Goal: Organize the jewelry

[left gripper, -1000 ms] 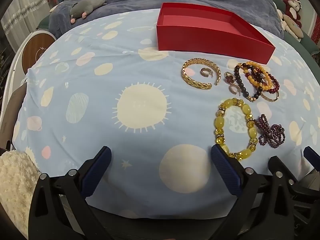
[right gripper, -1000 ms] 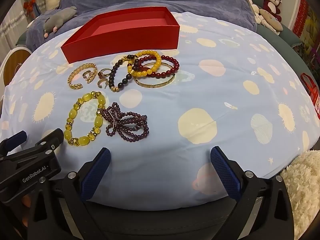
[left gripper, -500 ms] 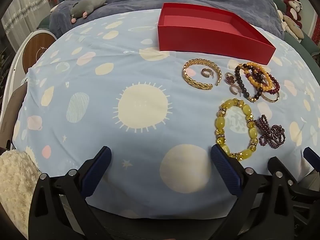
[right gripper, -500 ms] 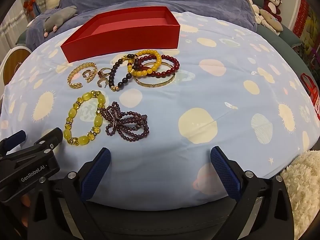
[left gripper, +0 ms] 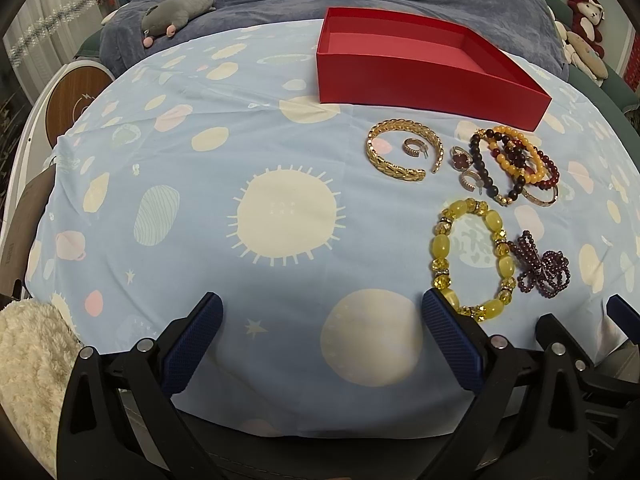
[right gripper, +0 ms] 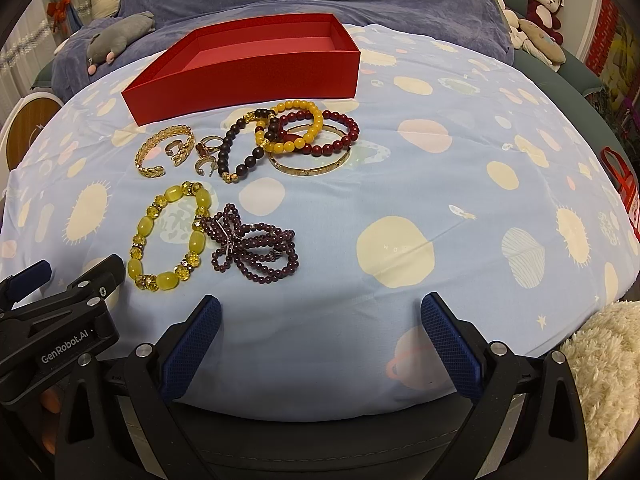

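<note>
An empty red box (left gripper: 420, 80) (right gripper: 248, 76) stands at the far side of the blue patterned cloth. In front of it lie a gold chain bangle (left gripper: 402, 156) (right gripper: 160, 152), small rings (left gripper: 414, 148), a pile of dark, orange and red bead bracelets (left gripper: 512, 164) (right gripper: 296, 132), a thin gold bangle (right gripper: 310, 164), a yellow bead bracelet (left gripper: 470, 256) (right gripper: 168, 240) and a purple bead strand (left gripper: 540, 268) (right gripper: 252, 254). My left gripper (left gripper: 320, 344) is open and empty at the near edge, left of the jewelry. My right gripper (right gripper: 320, 344) is open and empty, below and right of the purple strand.
The cloth (left gripper: 200, 200) covers a rounded table. A blue blanket with a grey plush toy (left gripper: 176, 12) lies behind. Stuffed toys (right gripper: 540, 12) sit at the back right. A cream fleece (right gripper: 600, 368) is at the near edge. The left gripper's body (right gripper: 60, 320) shows at the right view's lower left.
</note>
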A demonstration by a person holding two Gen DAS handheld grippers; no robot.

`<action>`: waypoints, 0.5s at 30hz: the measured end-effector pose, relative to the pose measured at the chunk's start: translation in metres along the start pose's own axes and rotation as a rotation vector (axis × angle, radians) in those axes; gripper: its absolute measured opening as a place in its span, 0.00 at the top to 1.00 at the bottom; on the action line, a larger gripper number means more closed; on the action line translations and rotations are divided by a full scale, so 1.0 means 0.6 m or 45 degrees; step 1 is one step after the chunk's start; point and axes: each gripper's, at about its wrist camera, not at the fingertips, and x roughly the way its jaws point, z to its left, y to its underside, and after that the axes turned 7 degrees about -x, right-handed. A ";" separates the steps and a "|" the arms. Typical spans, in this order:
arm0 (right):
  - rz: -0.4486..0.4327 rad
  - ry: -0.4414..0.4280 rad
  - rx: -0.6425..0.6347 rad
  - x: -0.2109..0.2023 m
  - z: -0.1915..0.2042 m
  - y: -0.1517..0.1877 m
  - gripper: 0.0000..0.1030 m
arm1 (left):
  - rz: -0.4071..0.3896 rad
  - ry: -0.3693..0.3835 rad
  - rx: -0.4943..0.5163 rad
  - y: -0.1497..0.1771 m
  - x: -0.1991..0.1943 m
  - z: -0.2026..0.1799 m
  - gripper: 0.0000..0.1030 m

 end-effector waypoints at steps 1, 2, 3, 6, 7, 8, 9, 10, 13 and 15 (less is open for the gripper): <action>0.000 0.000 0.000 -0.001 0.000 0.000 0.06 | -0.001 0.001 0.000 0.000 0.000 0.001 0.07; -0.002 -0.001 0.000 0.000 0.000 0.000 0.06 | -0.004 0.000 -0.003 0.000 -0.005 -0.001 0.07; -0.002 0.000 0.000 0.000 -0.001 0.000 0.06 | -0.006 0.003 -0.005 -0.001 -0.006 -0.001 0.07; -0.010 0.004 0.005 0.002 -0.004 -0.001 0.06 | -0.010 0.004 -0.005 0.001 -0.009 0.000 0.07; -0.014 0.005 0.006 0.000 -0.006 -0.004 0.06 | -0.009 0.007 -0.006 0.001 -0.010 -0.001 0.07; -0.019 0.006 0.007 0.000 -0.008 -0.004 0.06 | -0.010 0.008 -0.005 0.001 -0.009 0.000 0.07; -0.023 0.011 0.004 -0.009 -0.001 -0.004 0.06 | -0.014 0.007 -0.005 0.001 -0.011 -0.001 0.07; -0.026 0.011 0.004 -0.010 -0.001 -0.004 0.06 | -0.019 0.007 -0.005 0.001 -0.012 -0.001 0.07; -0.028 0.015 -0.001 -0.011 0.001 -0.003 0.06 | -0.018 0.005 -0.002 0.005 -0.015 -0.005 0.07; -0.031 0.013 -0.006 -0.012 0.001 -0.001 0.06 | -0.019 0.005 -0.001 0.006 -0.016 -0.005 0.07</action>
